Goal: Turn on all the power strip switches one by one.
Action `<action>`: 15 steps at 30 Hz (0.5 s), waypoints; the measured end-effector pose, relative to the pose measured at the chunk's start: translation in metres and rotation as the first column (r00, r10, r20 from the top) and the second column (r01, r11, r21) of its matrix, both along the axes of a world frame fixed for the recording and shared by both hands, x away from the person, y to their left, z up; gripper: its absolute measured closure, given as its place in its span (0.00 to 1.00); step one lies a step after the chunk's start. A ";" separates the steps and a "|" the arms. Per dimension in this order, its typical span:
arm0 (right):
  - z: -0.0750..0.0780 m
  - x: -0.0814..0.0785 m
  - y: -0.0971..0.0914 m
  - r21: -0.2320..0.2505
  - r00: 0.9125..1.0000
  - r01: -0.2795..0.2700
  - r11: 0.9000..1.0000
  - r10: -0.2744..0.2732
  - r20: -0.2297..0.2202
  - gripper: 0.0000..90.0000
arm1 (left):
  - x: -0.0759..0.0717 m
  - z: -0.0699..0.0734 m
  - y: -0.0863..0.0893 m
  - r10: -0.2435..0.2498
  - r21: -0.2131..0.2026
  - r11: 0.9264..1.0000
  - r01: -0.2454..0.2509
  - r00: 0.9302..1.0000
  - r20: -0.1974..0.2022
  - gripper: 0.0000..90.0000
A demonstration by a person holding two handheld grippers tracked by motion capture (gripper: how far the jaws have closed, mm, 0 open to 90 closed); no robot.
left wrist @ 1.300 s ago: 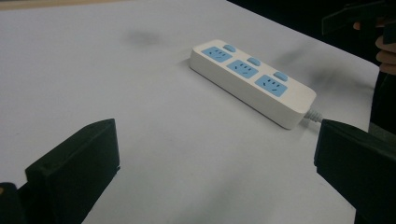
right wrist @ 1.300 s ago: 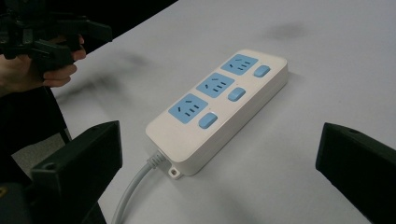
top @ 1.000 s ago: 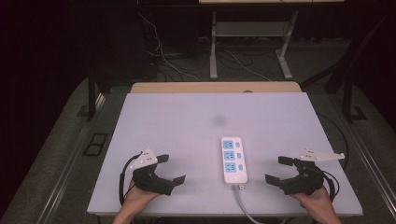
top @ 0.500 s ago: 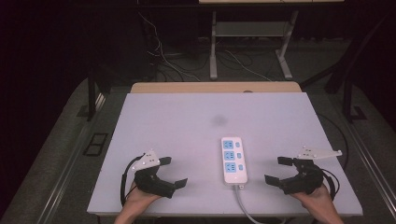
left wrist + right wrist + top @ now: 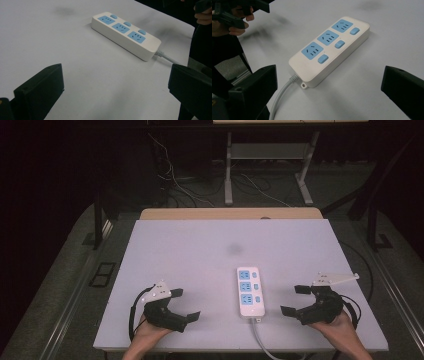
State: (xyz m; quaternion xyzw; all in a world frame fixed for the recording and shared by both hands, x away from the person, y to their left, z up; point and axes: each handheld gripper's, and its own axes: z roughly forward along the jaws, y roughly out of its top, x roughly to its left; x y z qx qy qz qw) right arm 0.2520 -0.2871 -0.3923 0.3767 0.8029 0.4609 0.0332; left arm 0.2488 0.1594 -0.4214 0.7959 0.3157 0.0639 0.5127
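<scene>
High view: white power strip (image 5: pixel 250 291) lies flat on the table (image 5: pixel 200 250), lower centre-right of the frame, its long side running up-down, w/ three blue sockets and a blue switch beside each; its grey cable (image 5: pixel 265 345) leaves the near end and runs off the bottom edge. Left gripper (image 5: pixel 186 304) sits lower left, jaws spread wide w/ nothing between them, aimed right toward the strip but well apart from it. Right gripper (image 5: pixel 295 300) sits lower right, jaws also wide and empty, aimed left at the strip, nearer to it than the left one, not touching. So the strip lies between the two, closer to the right. Each gripper carries a grey three-cornered plate on top, and a hand holds each from the bottom edge. No containers on the table (just a faint dark smudge (image 5: pixel 234 249) above the strip). Left gripper view: the two black jaws stand far apart at the lower corners; the strip (image 5: pixel 125 33) lies in the upper centre-right, slanting down to the right, cable exiting at right; it's beyond the jaws, not between them. Right gripper view: jaws again wide at both lower corners; the strip (image 5: pixel 329 50) fills the centre, slanting from upper right to lower left, cable (image 5: pixel 280 100) curling down toward the left jaw, near it but not touching; the other hand and its gripper show in the upper left corner.
</scene>
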 end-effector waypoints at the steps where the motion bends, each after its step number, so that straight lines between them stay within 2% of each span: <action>1: 0.001 0.001 0.000 -0.004 1.000 -0.002 1.000 0.002 0.000 0.00 | 0.000 0.000 0.000 0.000 -0.001 1.000 0.000 1.000 -0.001 0.00; 6: 0.010 0.007 0.001 -0.022 1.000 -0.020 1.000 0.020 -0.004 0.00 | 0.000 0.000 0.000 -0.003 0.000 1.000 0.003 1.000 -0.001 0.00; 15: 0.016 0.015 0.008 -0.046 0.998 -0.055 0.997 0.055 -0.020 0.00 | 0.001 -0.001 0.000 0.003 -0.005 1.000 -0.003 1.000 -0.006 0.00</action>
